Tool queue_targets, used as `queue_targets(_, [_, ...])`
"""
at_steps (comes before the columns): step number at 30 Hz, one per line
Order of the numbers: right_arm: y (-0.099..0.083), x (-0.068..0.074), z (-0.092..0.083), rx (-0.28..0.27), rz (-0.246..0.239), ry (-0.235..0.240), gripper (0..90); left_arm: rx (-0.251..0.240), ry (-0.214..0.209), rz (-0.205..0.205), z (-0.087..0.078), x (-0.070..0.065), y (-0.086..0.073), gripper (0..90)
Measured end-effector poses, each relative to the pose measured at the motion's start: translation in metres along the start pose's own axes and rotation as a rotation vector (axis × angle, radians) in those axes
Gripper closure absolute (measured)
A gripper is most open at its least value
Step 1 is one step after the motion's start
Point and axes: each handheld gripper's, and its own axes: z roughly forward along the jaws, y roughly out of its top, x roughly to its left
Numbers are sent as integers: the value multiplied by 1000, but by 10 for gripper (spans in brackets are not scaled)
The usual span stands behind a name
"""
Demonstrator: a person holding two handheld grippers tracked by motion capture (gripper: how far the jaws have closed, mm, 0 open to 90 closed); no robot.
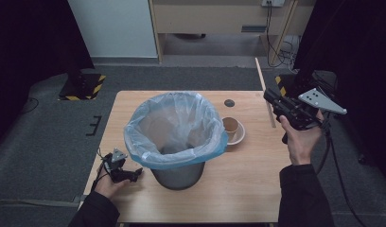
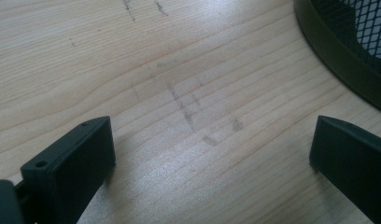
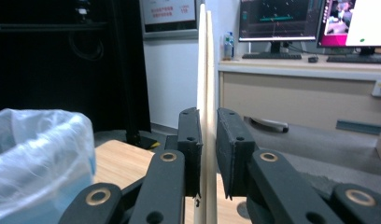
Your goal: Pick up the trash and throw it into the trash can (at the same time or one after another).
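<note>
I judge the step in hand to be carrying the pair of pale wooden chopsticks over to the dark mesh bin lined with a pale blue plastic bag and dropping them in. To do it well I should swing the sticks in over the bin's rim from its right, tip them down toward the bag's mouth, and part my jaws only once the sticks hang well inside the opening, so they do not snag the plastic or knock the brown paper cup standing in the white dish just right of the bin.

My right gripper is raised well right of the bin, jaws clamped on the chopsticks. My left gripper rests low on the light wooden surface by the bin's left base, jaws wide apart, holding nothing.
</note>
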Motion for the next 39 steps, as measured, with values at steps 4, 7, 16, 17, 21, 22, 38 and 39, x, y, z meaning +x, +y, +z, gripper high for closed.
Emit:
queue_targets(4, [9, 7, -2, -25, -11, 23, 805, 0, 0, 0, 0, 0, 0, 0])
queue_targets(7, [16, 13, -3, -47, -13, 43, 805, 0, 0, 0, 0, 0, 0, 0])
queue_targets(16, [35, 33, -3, -96, -25, 107, 804, 0, 0, 0, 0, 0, 0, 0])
queue_targets(17, [36, 35, -3, -99, -24, 116, 805, 0, 0, 0, 0, 0, 0, 0])
queue_targets(21, [40, 47, -2, -116, -30, 144, 804, 0, 0, 0, 0, 0, 0, 0])
queue_targets(22, [41, 49, -1, -118, -32, 150, 804, 1, 0, 1, 0, 0, 0, 0])
queue_targets(38, [58, 84, 12, -145, -41, 249, 804, 0, 0, 0, 0, 0, 0, 0])
queue_targets(39, [58, 85, 13, -145, -42, 252, 804, 0, 0, 0, 0, 0, 0, 0])
